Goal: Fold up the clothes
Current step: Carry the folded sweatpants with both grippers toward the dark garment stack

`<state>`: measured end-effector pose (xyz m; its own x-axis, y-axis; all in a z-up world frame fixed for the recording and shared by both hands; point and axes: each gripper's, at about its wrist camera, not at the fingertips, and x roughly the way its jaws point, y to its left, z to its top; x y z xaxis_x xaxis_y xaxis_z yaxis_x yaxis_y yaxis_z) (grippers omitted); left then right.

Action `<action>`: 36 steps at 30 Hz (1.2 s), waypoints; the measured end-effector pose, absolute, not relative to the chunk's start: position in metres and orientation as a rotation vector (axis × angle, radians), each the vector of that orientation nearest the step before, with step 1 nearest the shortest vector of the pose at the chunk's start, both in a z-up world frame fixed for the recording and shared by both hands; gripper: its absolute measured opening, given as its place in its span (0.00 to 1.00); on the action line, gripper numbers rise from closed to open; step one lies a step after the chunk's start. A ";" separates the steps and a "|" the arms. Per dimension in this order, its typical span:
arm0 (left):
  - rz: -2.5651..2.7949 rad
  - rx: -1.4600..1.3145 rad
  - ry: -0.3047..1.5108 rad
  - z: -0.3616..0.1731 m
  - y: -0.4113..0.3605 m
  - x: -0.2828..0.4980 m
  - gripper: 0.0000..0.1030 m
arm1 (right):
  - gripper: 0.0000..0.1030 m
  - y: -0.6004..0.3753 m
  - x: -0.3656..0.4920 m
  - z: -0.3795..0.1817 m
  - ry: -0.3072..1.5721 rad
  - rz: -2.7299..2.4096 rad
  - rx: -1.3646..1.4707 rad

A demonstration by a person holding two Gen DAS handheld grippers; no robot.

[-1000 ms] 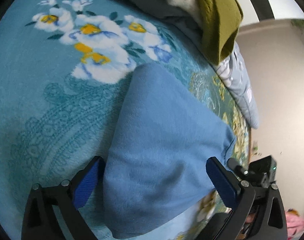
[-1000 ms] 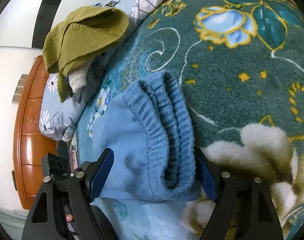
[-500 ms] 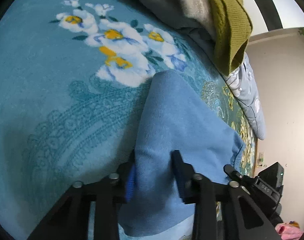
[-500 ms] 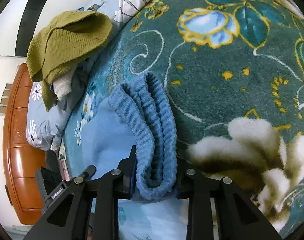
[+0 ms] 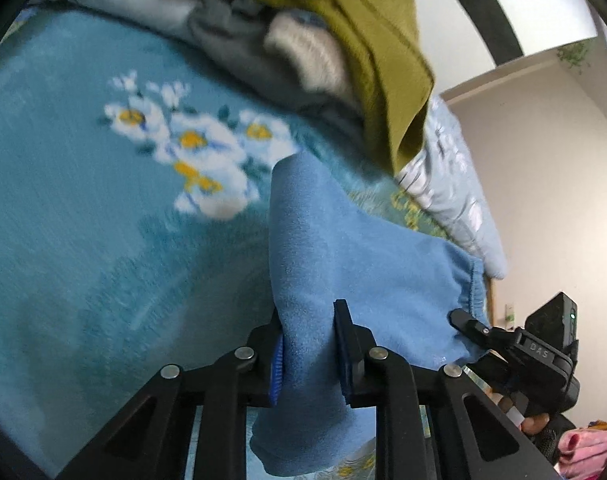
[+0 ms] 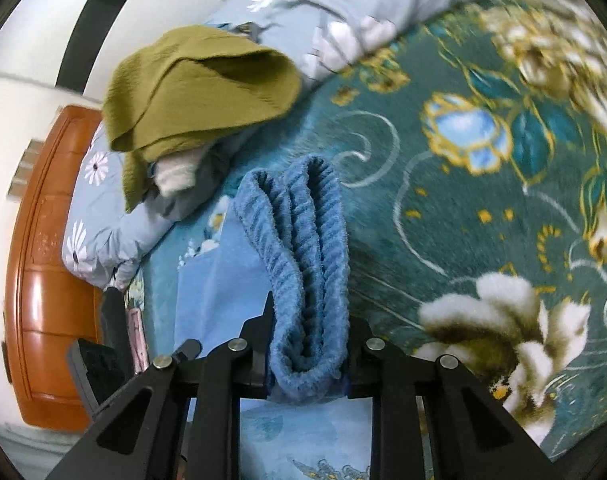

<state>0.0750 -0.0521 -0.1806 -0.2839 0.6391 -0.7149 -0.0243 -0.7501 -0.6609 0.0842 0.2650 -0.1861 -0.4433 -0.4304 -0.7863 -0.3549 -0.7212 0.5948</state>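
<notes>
While both grippers pinch the blue garment [image 5: 343,256], an olive sweater [image 6: 199,88] (heaped on pillows) lies beyond.

Each black claw [image 5: 309,354] [image 6: 307,356] has blue pads [image 5: 277,372] and silver screws [image 5: 245,353].

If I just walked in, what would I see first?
First, the blue garment, pinched at one end by the left gripper and at its ribbed end by the right gripper, above the flowery teal blanket. Next, the olive sweater draped on a pile of clothes behind it, at the pillow end of the bed.
</notes>
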 end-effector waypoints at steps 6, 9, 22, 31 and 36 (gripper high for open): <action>2.220 -1.385 -0.908 -0.136 -0.125 0.069 0.22 | 0.24 0.209 0.036 -0.138 -0.936 -2.350 1.554; 2.306 -1.282 -1.038 -0.114 -0.181 0.071 0.22 | 0.23 0.161 0.005 -0.112 -0.827 -2.311 1.498; 2.714 -1.002 -1.441 -0.092 -0.403 0.126 0.22 | 0.23 -0.127 -0.097 -0.060 -0.305 -1.982 1.399; 2.930 -0.854 -1.607 -0.093 -0.509 0.161 0.22 | 0.23 -0.319 -0.124 -0.056 -0.005 -1.748 1.357; 2.982 -0.827 -1.683 -0.112 -0.549 0.167 0.22 | 0.23 -0.393 -0.125 -0.057 0.134 -1.645 1.321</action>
